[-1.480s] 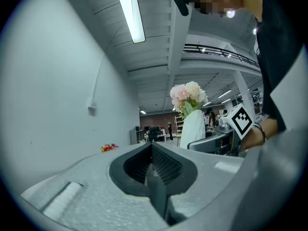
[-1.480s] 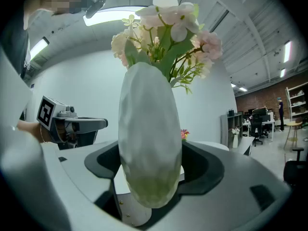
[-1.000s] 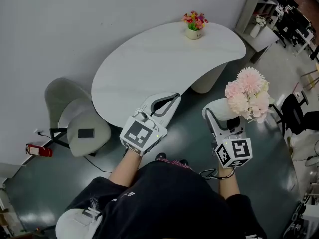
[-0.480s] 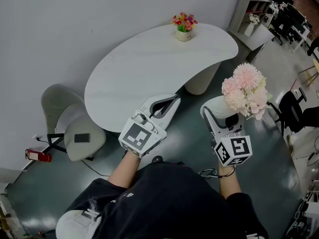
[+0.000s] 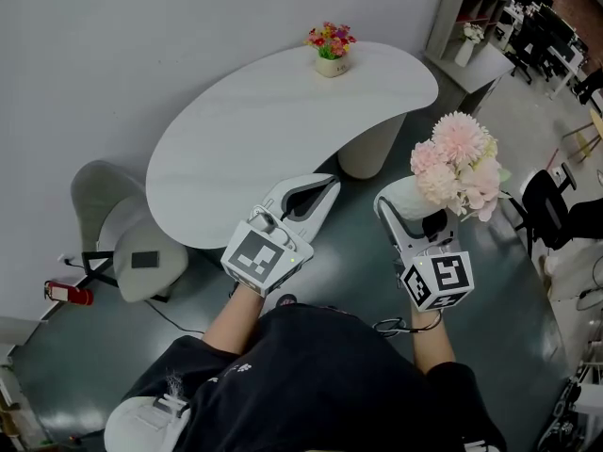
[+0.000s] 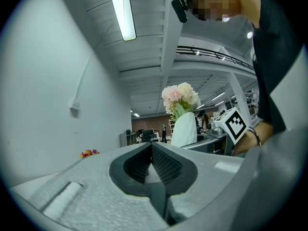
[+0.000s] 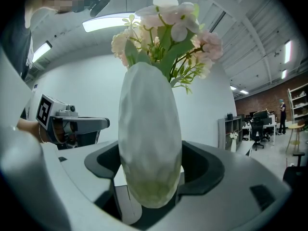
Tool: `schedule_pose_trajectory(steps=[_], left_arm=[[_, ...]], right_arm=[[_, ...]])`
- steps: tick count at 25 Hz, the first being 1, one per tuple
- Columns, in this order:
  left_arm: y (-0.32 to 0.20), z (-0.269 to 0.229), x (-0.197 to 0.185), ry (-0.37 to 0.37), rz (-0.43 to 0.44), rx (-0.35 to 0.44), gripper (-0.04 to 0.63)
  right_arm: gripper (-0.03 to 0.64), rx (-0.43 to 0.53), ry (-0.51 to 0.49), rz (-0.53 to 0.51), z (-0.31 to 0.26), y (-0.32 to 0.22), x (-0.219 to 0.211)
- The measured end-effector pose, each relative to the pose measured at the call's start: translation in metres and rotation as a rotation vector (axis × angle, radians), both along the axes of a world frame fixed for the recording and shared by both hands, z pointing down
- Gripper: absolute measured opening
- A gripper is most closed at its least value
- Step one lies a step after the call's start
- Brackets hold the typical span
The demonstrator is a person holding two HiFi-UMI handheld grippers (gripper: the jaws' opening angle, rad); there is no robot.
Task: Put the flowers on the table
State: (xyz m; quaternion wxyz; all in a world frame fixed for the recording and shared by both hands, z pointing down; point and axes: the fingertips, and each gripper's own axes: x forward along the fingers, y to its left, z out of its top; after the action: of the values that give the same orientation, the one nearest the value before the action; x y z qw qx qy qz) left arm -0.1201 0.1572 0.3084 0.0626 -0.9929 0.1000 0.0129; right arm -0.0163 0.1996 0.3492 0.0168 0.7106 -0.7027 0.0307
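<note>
A white vase (image 7: 150,148) of pale pink flowers (image 5: 457,163) stands upright between the jaws of my right gripper (image 5: 415,205), which is shut on the vase's lower body. The same flowers (image 6: 180,96) show in the left gripper view, off to the right. My left gripper (image 5: 318,191) is held beside it at the left, shut with nothing in it, over the near edge of the white curved table (image 5: 264,130). A small pot of colourful flowers (image 5: 329,47) stands at the table's far end. Both grippers are held above the dark floor in front of the table.
A grey chair (image 5: 127,243) with a small dark item on its seat stands left of the table. A red object (image 5: 71,293) lies on the floor by the wall. A grey shelf unit (image 5: 462,22) and a black office chair (image 5: 546,205) are at the right.
The table and the chair have slid left in the head view, and the small pot has moved left and up. Both grippers keep their pose, and the vase stays held.
</note>
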Motion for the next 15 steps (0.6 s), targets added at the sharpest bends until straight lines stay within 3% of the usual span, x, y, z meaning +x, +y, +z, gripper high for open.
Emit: schedule_pose_trajectory(steps=[15], left_arm=[[0.011, 0.008, 0.030, 0.002, 0.022, -0.015, -0.002]], right_arm=[[0.371, 0.000, 0.000, 0.011, 0.010, 0.008, 0.026]])
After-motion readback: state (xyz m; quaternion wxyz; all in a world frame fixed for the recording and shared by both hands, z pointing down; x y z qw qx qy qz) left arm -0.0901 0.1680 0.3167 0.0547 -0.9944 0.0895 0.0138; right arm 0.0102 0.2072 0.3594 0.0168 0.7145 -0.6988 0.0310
